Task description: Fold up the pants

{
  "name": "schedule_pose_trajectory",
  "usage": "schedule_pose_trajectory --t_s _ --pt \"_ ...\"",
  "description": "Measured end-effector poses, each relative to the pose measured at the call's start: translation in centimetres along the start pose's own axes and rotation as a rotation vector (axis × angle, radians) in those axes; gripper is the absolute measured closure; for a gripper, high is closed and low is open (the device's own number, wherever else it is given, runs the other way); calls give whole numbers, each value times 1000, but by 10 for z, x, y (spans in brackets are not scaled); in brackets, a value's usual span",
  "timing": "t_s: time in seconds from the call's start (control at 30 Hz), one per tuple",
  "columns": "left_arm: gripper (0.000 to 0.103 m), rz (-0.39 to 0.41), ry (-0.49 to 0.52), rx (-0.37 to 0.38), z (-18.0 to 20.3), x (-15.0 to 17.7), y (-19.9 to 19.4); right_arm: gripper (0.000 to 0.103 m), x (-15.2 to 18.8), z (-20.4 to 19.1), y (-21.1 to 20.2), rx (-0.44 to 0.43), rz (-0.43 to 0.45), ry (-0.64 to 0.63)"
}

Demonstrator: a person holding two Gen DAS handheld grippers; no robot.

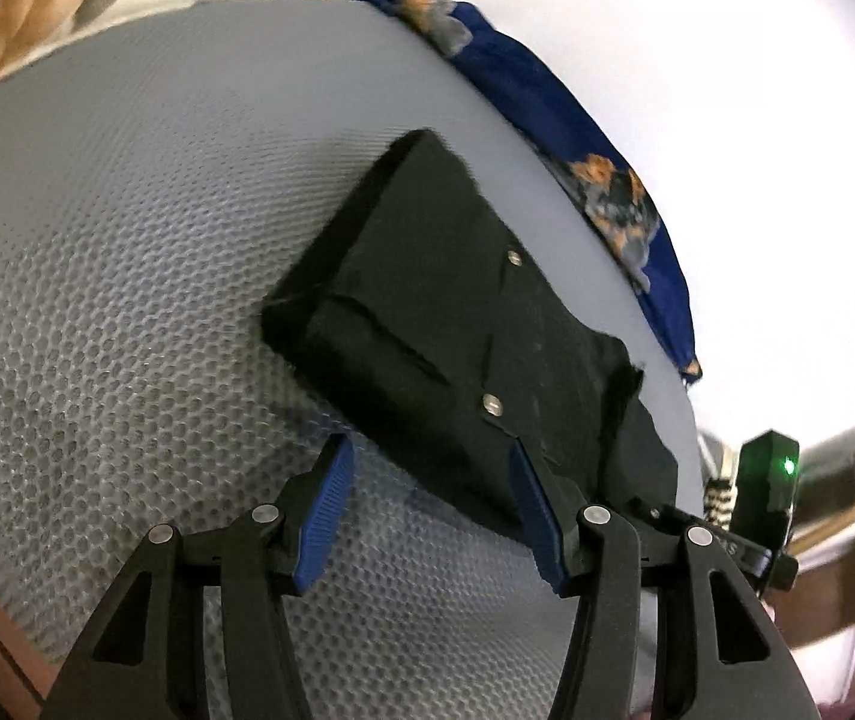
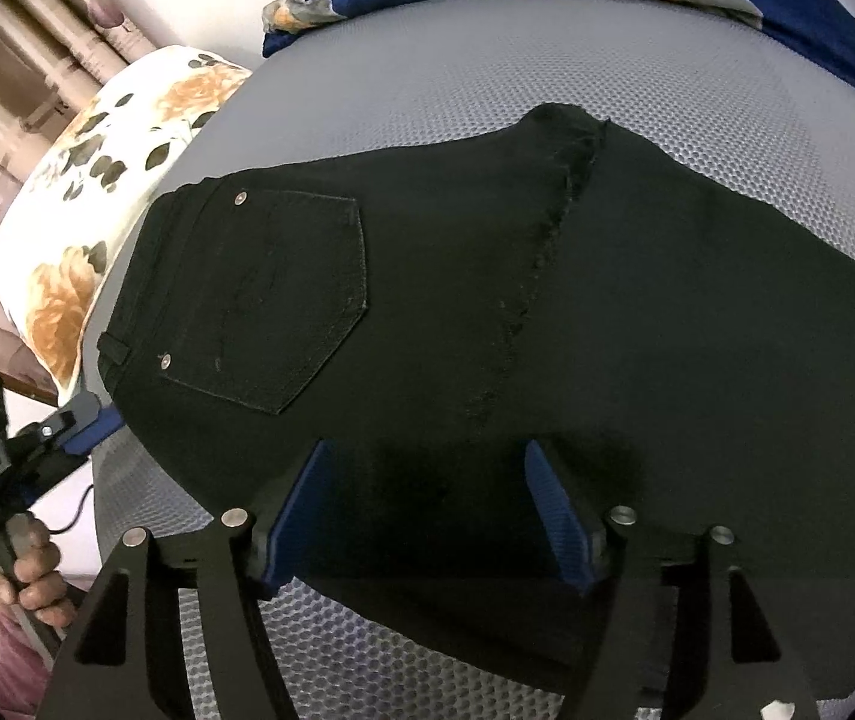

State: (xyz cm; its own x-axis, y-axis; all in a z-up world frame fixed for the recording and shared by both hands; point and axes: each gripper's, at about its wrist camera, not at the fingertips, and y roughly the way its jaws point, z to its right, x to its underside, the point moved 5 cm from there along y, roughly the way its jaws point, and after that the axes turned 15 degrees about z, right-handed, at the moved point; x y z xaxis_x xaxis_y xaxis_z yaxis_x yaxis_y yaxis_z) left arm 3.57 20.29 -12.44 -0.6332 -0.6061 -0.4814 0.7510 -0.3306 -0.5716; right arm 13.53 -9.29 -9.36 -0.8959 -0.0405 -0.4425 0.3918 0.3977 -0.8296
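Lay folded on the grey mesh mattress: black jeans, heavy-looking, limp. Best gripped at the thick waistband. Left gripper and right gripper both spread wide, grasping nothing.

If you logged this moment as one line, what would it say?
task: fold pants | black pants: folded on grey mesh mat | left gripper: open | right gripper: open

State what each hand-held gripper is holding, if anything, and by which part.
Nothing is held. The left hand-held gripper is open at the black pants' waistband edge; the right hand-held gripper is open over their near edge.
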Motion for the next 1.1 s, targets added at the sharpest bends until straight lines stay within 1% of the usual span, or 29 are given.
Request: schedule_pose_trajectory --t_s 0.07,0.2,0.4,0.53,0.73,0.93,1.0,1.07,1.1 --pt "48 -1 -23 -4 -9 -1 5 37 0 2 0 -6 -4 24" --pt "48 10 -44 19 -18 -4 10 37 -1 4 0 -10 -8 60" --pt "48 29 -48 60 -22 -12 17 36 0 0 3 19 -19 38" --pt "48 36 -69 83 -27 -19 21 34 0 -1 5 29 -23 29" --pt "48 53 -91 84 -29 -30 27 34 0 1 6 26 -30 53" --pt "48 67 -27 65 -22 -37 37 33 0 0 7 32 -31 50" --pt "48 60 -18 69 -20 -39 40 31 0 -1 8 31 -31 48" --pt "48 59 13 61 -16 -38 43 29 0 -1 8 28 -28 54" --pt "50 57 31 47 -14 -38 44 28 0 -1 8 26 -27 56"
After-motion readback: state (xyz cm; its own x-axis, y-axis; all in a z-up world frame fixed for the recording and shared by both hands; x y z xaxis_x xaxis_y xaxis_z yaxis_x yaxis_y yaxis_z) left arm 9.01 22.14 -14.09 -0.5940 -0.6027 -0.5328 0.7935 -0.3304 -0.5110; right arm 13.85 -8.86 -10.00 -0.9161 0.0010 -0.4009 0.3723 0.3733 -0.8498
